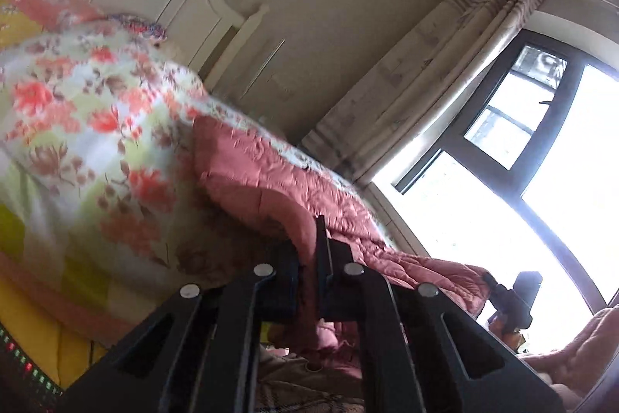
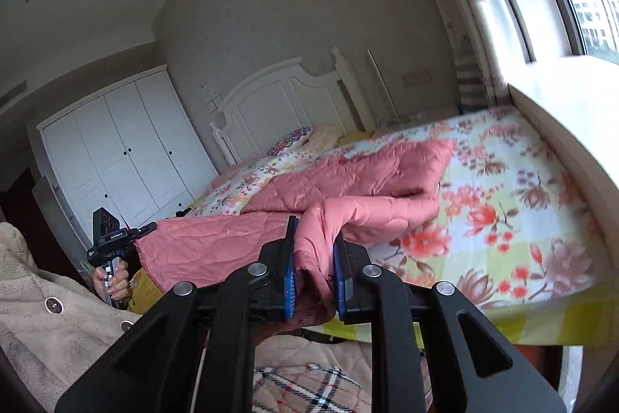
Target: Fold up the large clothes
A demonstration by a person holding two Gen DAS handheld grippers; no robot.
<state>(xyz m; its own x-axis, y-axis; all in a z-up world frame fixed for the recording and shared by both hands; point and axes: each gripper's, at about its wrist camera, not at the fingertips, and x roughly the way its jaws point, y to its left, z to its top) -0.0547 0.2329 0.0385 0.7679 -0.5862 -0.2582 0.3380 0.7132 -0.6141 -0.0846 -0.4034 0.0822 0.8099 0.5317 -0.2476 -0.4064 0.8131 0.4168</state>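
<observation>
A large pink quilted garment [image 2: 367, 173] lies crumpled across a bed with a floral sheet [image 2: 503, 200], its near edge lifted off the bed. My right gripper [image 2: 315, 231] is shut on a bunched fold of that edge, the blue pads pressing the cloth from both sides. In the left wrist view, my left gripper [image 1: 309, 246] is shut on another part of the pink garment [image 1: 271, 180]. The stretch of edge between the two grippers hangs taut. The left gripper [image 2: 151, 228] shows at the left of the right wrist view, and the right gripper [image 1: 493, 283] at the lower right of the left wrist view.
A white headboard [image 2: 286, 95] and pillows [image 2: 294, 138] stand at the bed's far end, a white wardrobe [image 2: 123, 149] to the left. A window ledge [image 2: 561, 111] overhangs the bed's right side, below a curtain [image 1: 445, 64]. A person's beige coat [image 2: 46, 316] fills the lower left.
</observation>
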